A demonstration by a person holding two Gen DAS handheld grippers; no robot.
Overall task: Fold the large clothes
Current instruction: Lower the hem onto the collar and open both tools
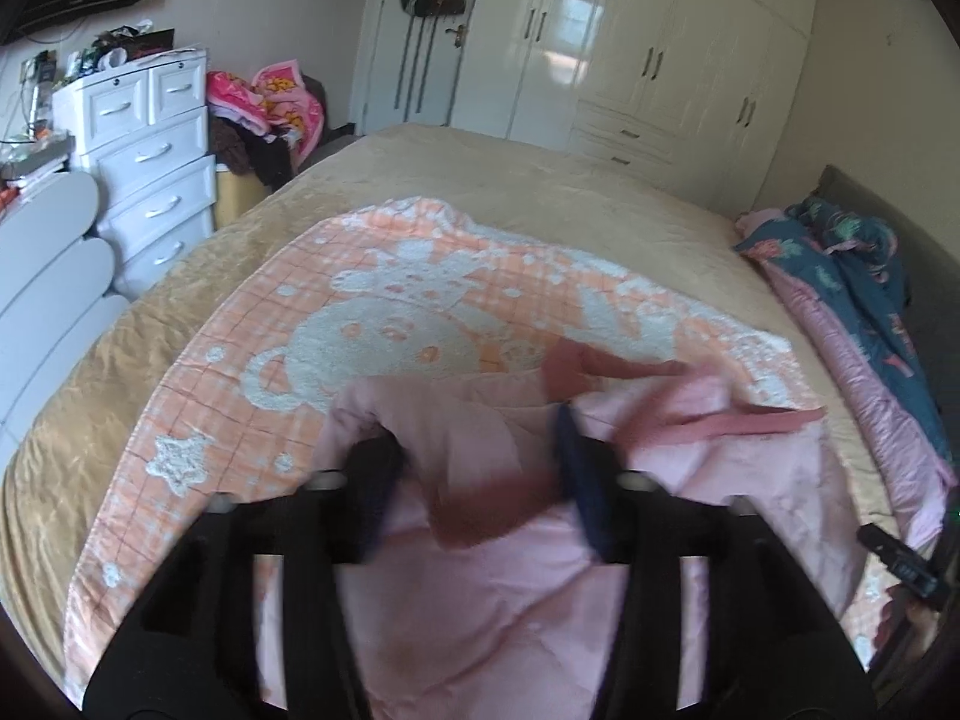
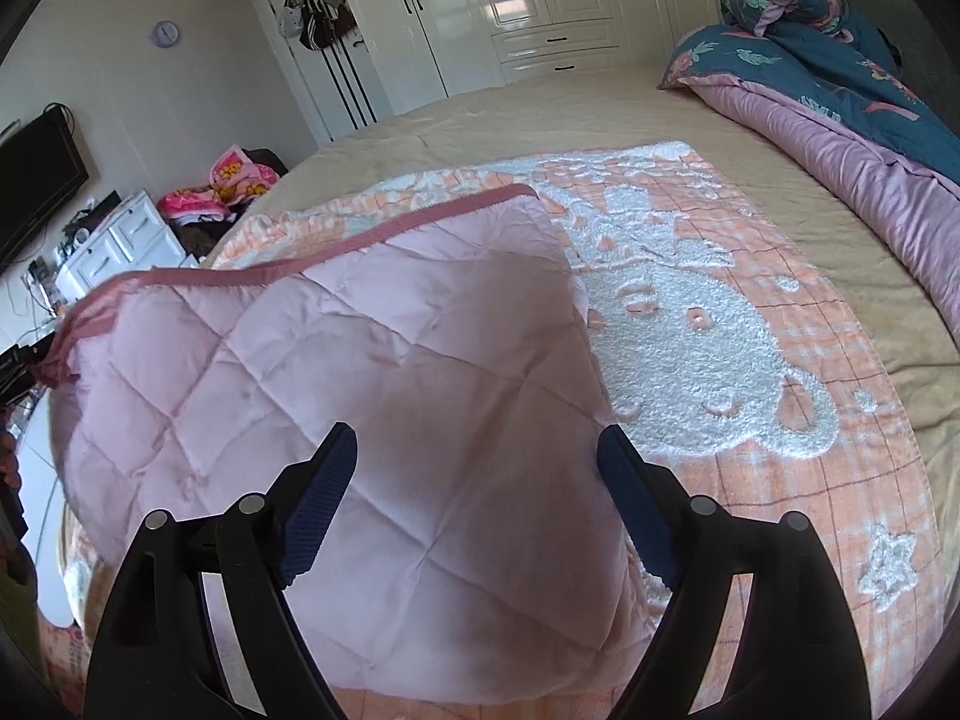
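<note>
Folding is looking partly done: the pink quilted garment (image 2: 372, 372) is lying doubled over on the orange towel blanket (image 2: 750, 360) at lower centre of both frames, while left tool (image 1: 474, 474) and right tool (image 2: 474, 498) are gaping, released, with further folds likely remaining.

- Left tool (image 1: 474, 468): two black plastic arms with cut-out slots, each ending in a dark navy, ribbed pad.
- Round silver pins sit at its linkage joints.
- Right tool (image 2: 477, 501): the same build, black angular arms and navy textured fingertips (image 2: 318, 516).
- Four silver pivot pins show across its linkage.
</note>
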